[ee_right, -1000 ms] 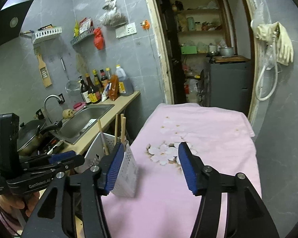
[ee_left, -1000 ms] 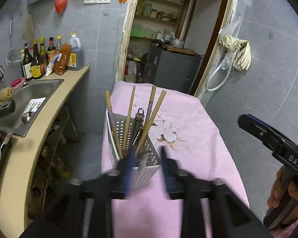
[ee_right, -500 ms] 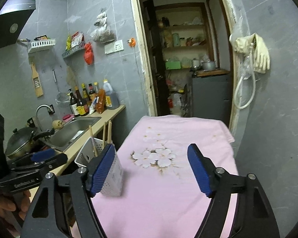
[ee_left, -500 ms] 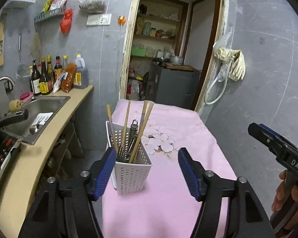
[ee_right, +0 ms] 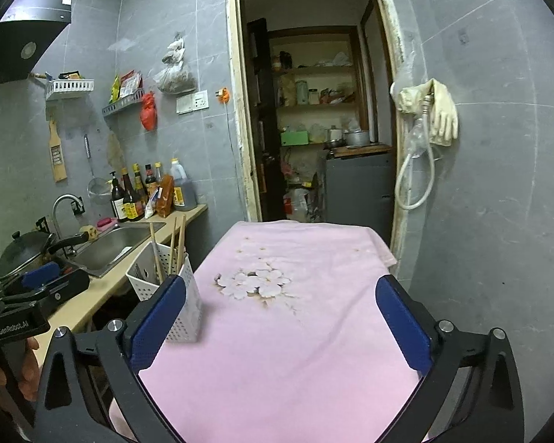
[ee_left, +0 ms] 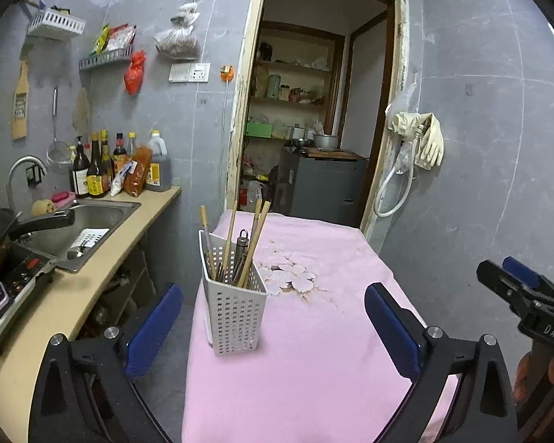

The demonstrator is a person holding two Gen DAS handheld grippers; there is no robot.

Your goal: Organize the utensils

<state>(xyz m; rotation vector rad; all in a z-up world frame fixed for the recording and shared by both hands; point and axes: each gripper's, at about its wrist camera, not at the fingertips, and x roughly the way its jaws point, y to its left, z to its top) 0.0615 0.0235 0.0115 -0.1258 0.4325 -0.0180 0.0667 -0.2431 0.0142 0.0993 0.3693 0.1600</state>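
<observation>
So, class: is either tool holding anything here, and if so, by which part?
Nothing is held. The left tool and right tool are both open and empty; the chopsticks stand in the white holder.

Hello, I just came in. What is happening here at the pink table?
A person holds a gripper in each hand and is sorting utensils. The white utensil holder stands upright near the left edge of the pink tablecloth, with chopsticks and metal utensils inside. The left gripper and the right gripper both have their jaws wide open and hold nothing; neither touches the holder.
</observation>
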